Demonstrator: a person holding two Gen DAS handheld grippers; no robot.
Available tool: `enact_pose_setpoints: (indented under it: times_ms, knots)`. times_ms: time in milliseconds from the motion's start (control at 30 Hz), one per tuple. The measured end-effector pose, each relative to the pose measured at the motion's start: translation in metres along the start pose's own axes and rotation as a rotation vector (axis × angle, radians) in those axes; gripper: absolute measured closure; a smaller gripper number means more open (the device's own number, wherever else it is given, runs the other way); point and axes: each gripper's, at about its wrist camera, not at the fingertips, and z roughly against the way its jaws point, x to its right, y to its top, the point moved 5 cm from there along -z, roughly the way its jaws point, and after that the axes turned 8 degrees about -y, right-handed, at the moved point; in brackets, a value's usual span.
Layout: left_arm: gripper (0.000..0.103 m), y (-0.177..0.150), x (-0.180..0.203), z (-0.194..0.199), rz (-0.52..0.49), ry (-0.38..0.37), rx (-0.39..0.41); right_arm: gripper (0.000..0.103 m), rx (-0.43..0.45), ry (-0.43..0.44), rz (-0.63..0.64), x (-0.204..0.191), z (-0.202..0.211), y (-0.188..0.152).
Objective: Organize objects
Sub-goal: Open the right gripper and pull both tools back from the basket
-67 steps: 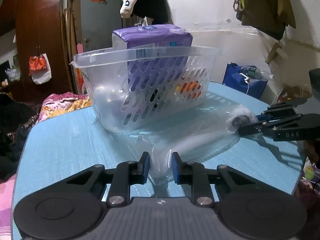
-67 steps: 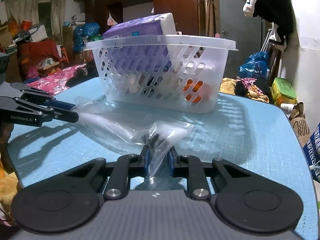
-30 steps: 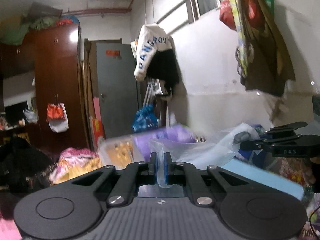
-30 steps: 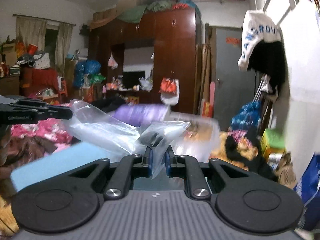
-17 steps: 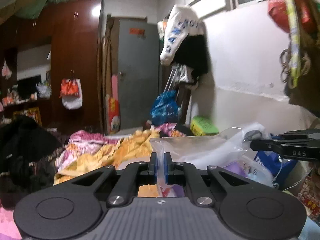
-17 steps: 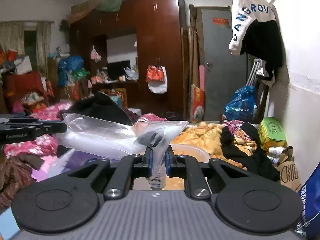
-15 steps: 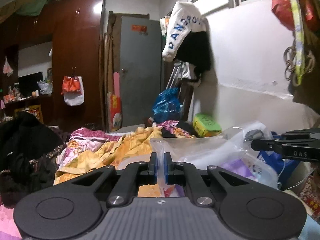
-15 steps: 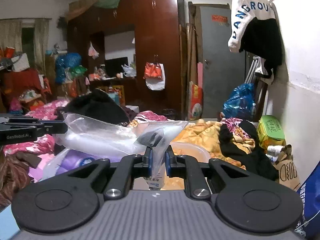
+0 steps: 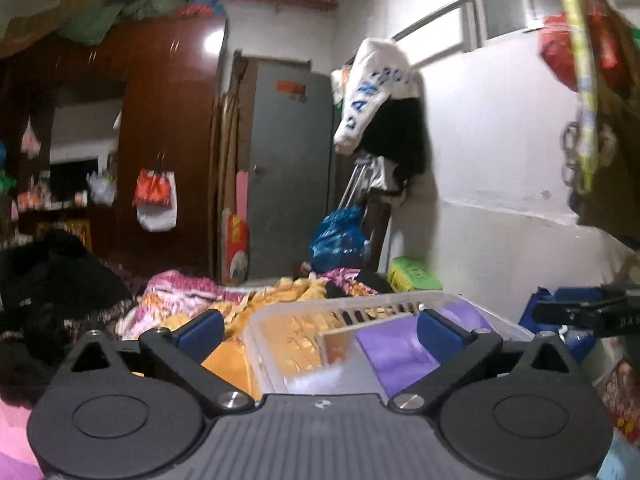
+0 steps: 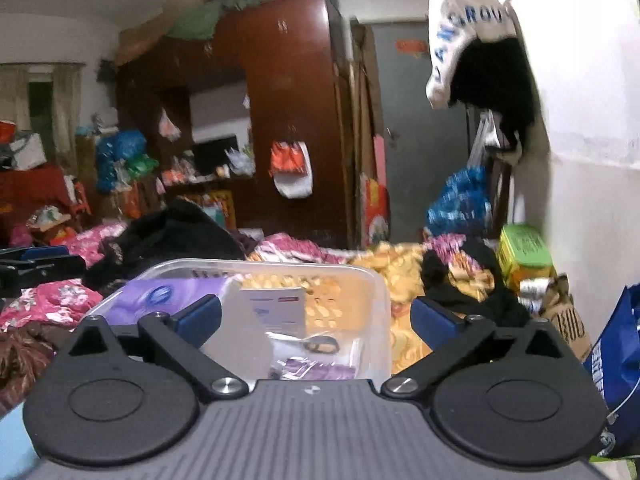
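The right gripper [image 9: 576, 314] runs off the frame's right edge. The basket [image 10: 376, 280] bottom hides behind the gripper body. Background clothes are motion-blurred.

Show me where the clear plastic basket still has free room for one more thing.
The clear plastic basket looks bare at its far right, between the pale grey box and the right wall. The purple soft pack fills the left; a clear bag and small purple sachets crowd the near middle.
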Motion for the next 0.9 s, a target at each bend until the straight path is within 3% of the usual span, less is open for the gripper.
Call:
enact_pose_setpoints:
  times_ms: [67, 167, 300, 400, 567, 900]
  knots:
    - [0.0, -0.011, 0.011, 0.013, -0.02, 0.011, -0.001, 0.0, -0.003, 0.014, 0.034, -0.006, 0.012, -0.009]
    - [0.0, -0.025, 0.024, 0.021, -0.017, -0.012, -0.065, 0.0, -0.01, 0.009, 0.086, -0.02, 0.029, -0.022]
    - [0.0, -0.037, 0.036, 0.037, 0.005, -0.059, -0.111, 0.0, -0.027, -0.063, 0.108, -0.033, 0.051, -0.033]
    - [0.0, -0.039, 0.048, 0.053, -0.03, -0.036, -0.098, 0.0, -0.001, -0.05, 0.035, -0.032, 0.068, -0.03]
    - [0.0, -0.037, 0.064, 0.073, -0.039, -0.018, -0.096, 0.0, -0.001, 0.077, -0.046, -0.031, 0.087, -0.028]
    - [0.0, -0.03, 0.09, 0.084, -0.083, 0.01, -0.07, 0.0, 0.015, 0.033, 0.016, -0.048, 0.103, -0.032]
